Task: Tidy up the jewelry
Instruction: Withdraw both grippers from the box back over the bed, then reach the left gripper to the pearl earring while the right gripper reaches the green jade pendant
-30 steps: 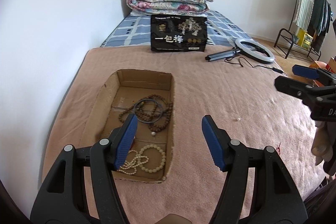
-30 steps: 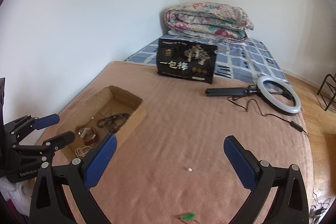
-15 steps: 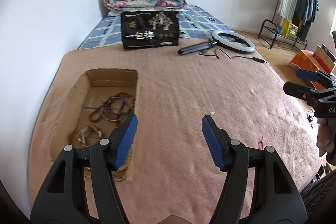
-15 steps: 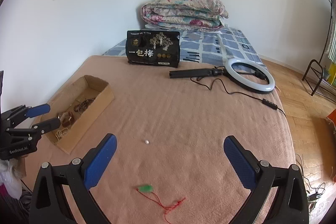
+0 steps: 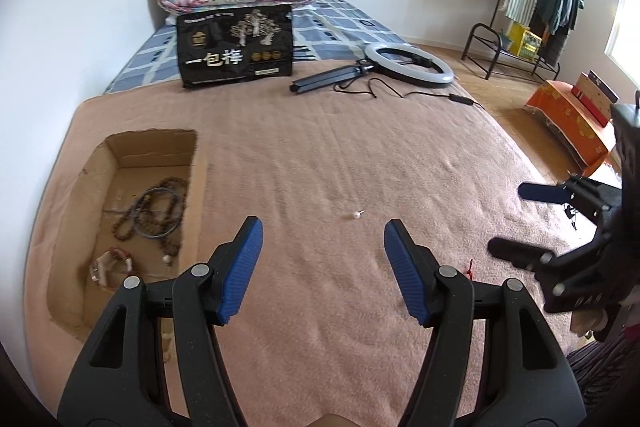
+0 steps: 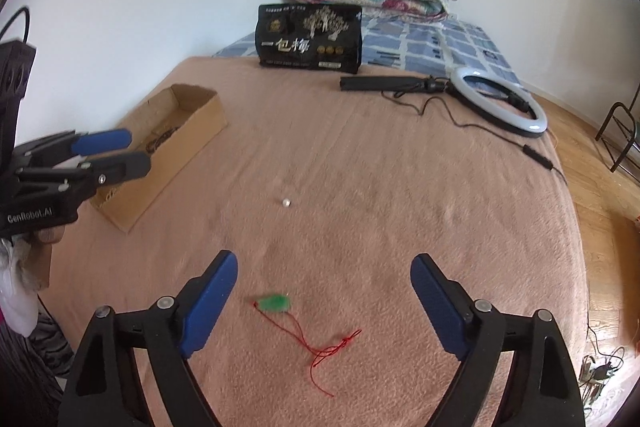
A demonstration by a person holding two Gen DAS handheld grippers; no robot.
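Both sets of jaws wide open, empty. Pendant (image 6: pixel 273 303) on the bed, just ahead of right gripper (image 6: pixel 324 291), between its jaws, cord trailing back-right. Pearl (image 5: pixel 354 215) ahead of left gripper (image 5: pixel 323 259). Box (image 5: pixel 120 163) left.

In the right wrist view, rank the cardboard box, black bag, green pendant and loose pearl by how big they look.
1. Cardboard box and black bag: look similar, and the bag is farther, so unranked.
2. Green pendant.
3. Pearl.
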